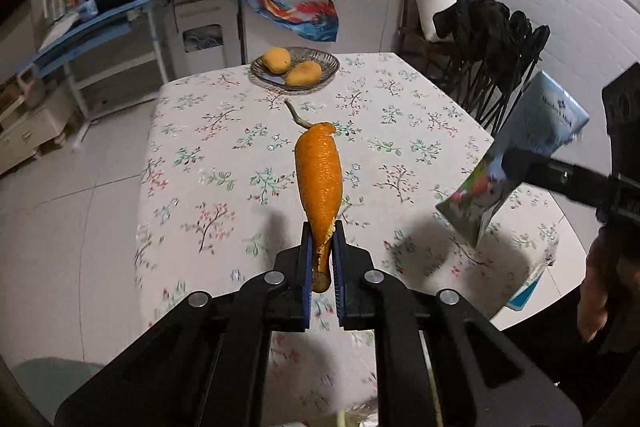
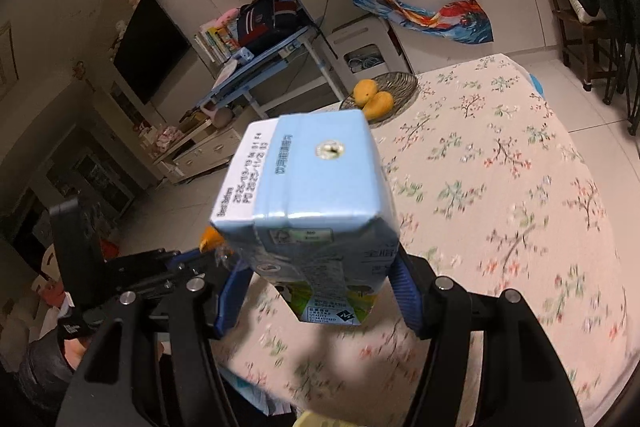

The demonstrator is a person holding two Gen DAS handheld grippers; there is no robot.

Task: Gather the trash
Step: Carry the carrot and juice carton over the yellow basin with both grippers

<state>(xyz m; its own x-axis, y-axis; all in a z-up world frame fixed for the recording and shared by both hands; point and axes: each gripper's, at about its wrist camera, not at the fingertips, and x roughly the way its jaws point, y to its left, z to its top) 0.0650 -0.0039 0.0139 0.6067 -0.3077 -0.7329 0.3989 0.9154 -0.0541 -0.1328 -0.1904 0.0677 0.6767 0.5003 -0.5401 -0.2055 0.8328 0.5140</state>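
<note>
The left gripper (image 1: 320, 259) was clamped on the lower end of an orange mango peel (image 1: 319, 179), which stood up from the jaws above the table (image 1: 224, 131), clear of its flowered cloth. To its right, the right gripper (image 2: 320, 291) was closed on a light-blue milk carton (image 2: 308, 195), also lifted off the cloth near the table's right edge. Both pieces of trash appeared to be in hand, so the step looked like carrying them off. No bin showed in either view, so the next move would call for finding one and keeping both grips firm on the way.

At the table's far edge sat a wire fruit bowl (image 1: 316, 61) with two whole mangoes (image 1: 276, 59). Beyond lay a tiled floor, a blue desk (image 1: 92, 23) piled with bags and books at the left, and dark chairs (image 1: 500, 43) at the right.
</note>
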